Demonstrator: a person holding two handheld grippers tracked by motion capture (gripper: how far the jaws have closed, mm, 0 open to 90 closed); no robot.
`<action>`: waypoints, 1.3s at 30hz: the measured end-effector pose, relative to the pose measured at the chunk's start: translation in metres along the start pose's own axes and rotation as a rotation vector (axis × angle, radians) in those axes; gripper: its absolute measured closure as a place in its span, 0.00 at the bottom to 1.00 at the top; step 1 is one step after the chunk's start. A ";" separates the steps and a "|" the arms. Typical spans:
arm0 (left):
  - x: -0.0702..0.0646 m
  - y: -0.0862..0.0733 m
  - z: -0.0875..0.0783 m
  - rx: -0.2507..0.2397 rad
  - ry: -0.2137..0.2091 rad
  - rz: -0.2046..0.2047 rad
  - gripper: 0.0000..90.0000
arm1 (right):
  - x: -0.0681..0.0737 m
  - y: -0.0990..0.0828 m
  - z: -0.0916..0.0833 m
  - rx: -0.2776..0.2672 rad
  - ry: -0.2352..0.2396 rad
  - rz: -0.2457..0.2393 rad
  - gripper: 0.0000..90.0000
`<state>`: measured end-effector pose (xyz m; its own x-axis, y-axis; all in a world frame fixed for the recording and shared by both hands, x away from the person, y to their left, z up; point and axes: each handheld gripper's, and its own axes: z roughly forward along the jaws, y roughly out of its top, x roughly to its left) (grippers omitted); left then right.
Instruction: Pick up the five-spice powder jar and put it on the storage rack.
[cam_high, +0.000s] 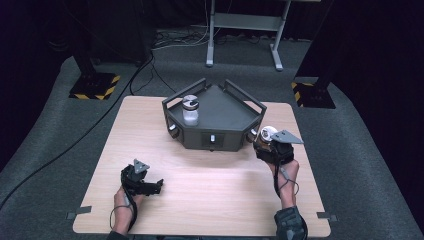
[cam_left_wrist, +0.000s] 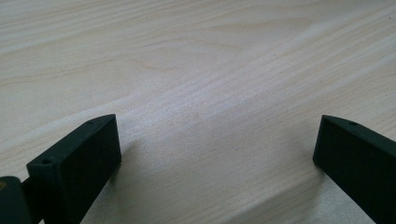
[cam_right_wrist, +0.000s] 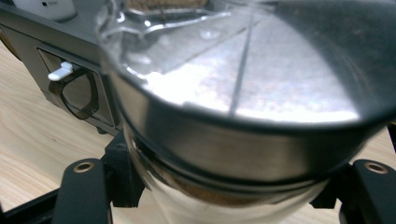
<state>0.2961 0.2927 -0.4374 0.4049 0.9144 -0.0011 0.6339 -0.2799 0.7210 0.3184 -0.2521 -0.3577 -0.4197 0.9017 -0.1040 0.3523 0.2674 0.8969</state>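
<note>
A glass jar with a silver metal lid (cam_high: 268, 133) is held just off the right front corner of the dark grey tray (cam_high: 227, 107). My right gripper (cam_high: 266, 140) is shut on it. In the right gripper view the jar (cam_right_wrist: 243, 93) looms close, tilted toward the camera, and the black fingers (cam_right_wrist: 84, 186) press on its glass body from both sides. A second lidded glass jar (cam_high: 190, 110) stands upright on the tray's left part. My left gripper (cam_high: 158, 185) rests low over the table at the front left. Its jaws (cam_left_wrist: 217, 126) stand wide open over bare wood.
The tray has raised rails and a small white lever (cam_right_wrist: 60, 72) on its front wall. The wooden table (cam_high: 210, 200) stands on grey carpet. Behind it are a metal frame stand (cam_high: 245, 30), two black-and-yellow bases (cam_high: 95, 86) and floor cables.
</note>
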 end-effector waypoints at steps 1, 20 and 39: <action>0.000 0.000 0.000 0.000 0.000 0.000 0.01 | 0.000 0.001 0.000 -0.001 0.001 -0.003 0.33; 0.000 0.000 0.000 0.001 0.000 0.000 0.01 | 0.000 0.011 0.000 -0.007 0.019 -0.015 0.33; 0.000 0.000 0.000 0.001 0.000 0.000 0.01 | 0.000 0.025 0.001 -0.018 0.031 -0.031 0.33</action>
<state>0.2961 0.2926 -0.4373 0.4049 0.9144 -0.0008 0.6343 -0.2803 0.7205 0.3283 -0.2445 -0.3359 -0.4562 0.8820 -0.1182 0.3235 0.2882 0.9013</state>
